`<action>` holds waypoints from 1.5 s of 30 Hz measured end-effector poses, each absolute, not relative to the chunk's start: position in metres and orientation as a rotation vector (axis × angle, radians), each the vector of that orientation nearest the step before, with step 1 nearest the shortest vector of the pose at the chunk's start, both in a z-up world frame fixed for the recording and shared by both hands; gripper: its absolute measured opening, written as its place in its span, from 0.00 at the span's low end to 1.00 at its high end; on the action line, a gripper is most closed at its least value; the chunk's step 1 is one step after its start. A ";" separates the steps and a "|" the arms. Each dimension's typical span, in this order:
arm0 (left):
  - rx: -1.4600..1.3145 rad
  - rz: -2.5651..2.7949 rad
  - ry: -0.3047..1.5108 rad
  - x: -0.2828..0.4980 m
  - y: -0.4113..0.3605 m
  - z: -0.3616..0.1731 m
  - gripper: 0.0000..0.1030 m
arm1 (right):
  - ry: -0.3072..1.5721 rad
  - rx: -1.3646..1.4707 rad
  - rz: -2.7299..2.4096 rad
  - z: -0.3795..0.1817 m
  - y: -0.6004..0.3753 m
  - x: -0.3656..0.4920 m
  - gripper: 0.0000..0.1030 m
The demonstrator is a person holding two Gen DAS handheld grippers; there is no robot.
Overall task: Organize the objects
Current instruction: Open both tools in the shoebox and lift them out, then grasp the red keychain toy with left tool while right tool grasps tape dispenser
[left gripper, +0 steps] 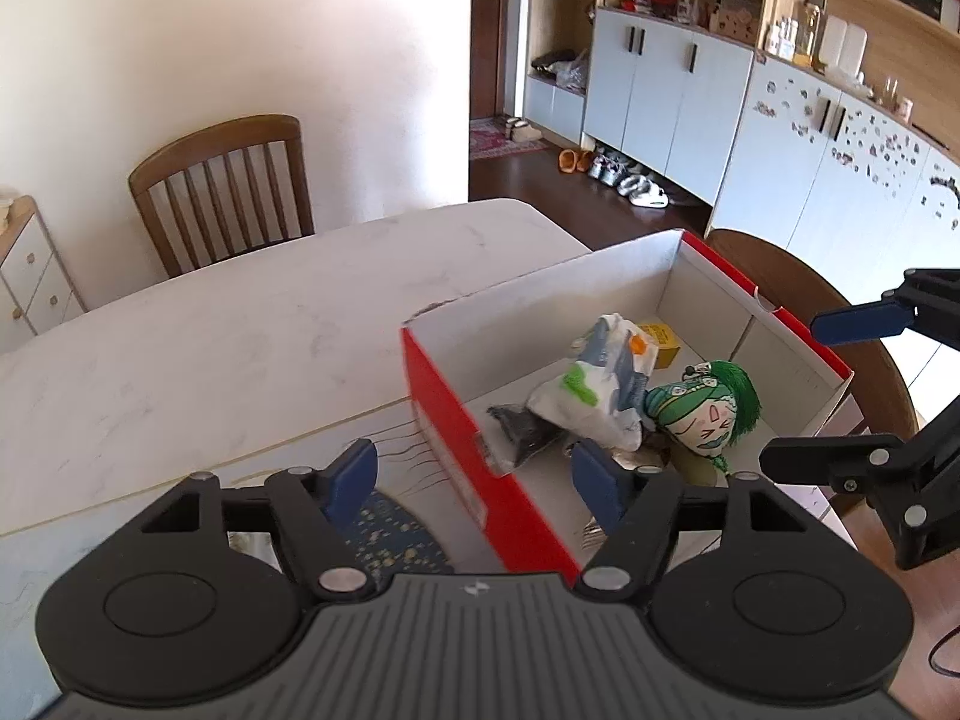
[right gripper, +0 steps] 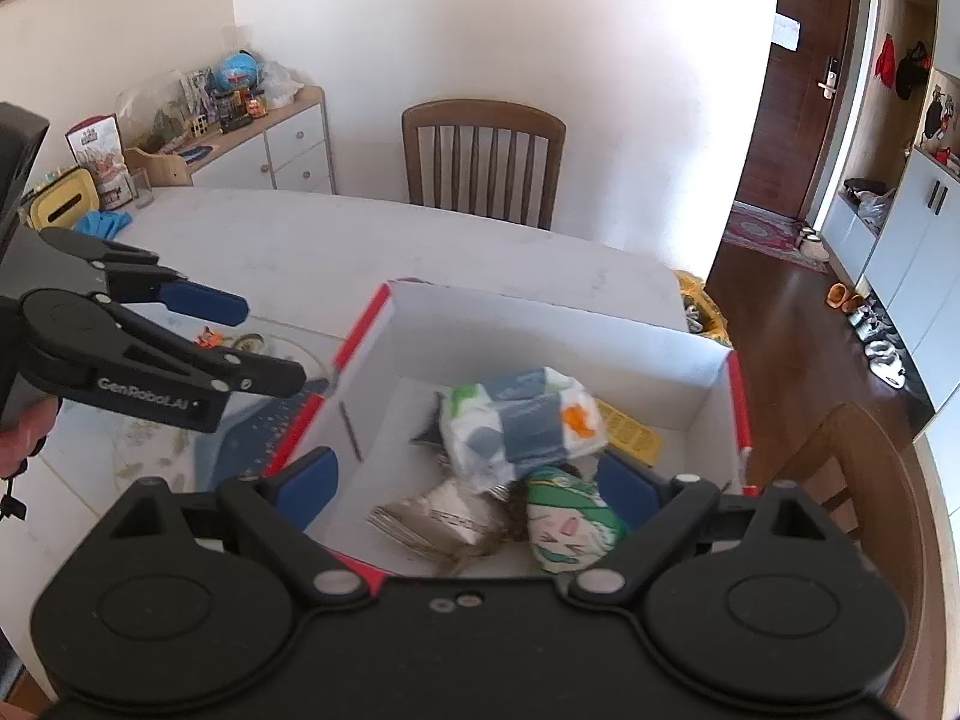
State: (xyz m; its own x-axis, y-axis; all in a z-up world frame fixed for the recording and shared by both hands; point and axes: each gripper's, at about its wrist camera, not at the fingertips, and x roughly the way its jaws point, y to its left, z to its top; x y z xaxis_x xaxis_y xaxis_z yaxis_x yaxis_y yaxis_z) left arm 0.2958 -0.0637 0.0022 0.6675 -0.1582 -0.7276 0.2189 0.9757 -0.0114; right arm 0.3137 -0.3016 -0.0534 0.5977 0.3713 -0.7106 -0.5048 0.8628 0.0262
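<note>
A red cardboard box (left gripper: 444,420) with a white inside (right gripper: 540,330) stands on the white table. In it lie a white printed pouch (left gripper: 594,384) (right gripper: 522,420), a green-haired doll (left gripper: 702,414) (right gripper: 570,522), a yellow box (left gripper: 660,342) (right gripper: 630,432), a dark packet (left gripper: 522,429), and a silvery packet (right gripper: 438,519). My left gripper (left gripper: 474,480) is open and empty, straddling the box's near wall. My right gripper (right gripper: 474,480) is open and empty above the box's contents. Each gripper shows in the other's view: the right one at the box's far side (left gripper: 828,384), the left one beside the box (right gripper: 258,342).
A blue patterned cloth (left gripper: 390,534) (right gripper: 252,438) lies on the table by the box. Small items (right gripper: 234,342) lie beyond it. Wooden chairs (left gripper: 228,192) (right gripper: 480,156) stand at the table. A cluttered sideboard (right gripper: 240,138) is left; cabinets (left gripper: 690,84) are right.
</note>
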 end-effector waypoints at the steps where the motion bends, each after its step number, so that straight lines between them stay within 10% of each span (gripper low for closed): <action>1: 0.072 -0.211 0.812 0.293 -0.058 0.003 0.69 | 0.780 -0.176 0.513 -0.053 -0.298 0.312 0.91; 27: -0.035 -0.164 0.809 0.253 0.095 -0.030 0.99 | 0.869 -0.017 0.557 -0.067 -0.178 0.313 0.99; 45: 0.095 -0.159 0.791 0.296 0.153 -0.102 1.00 | 0.949 -0.082 0.520 -0.109 -0.076 0.354 0.99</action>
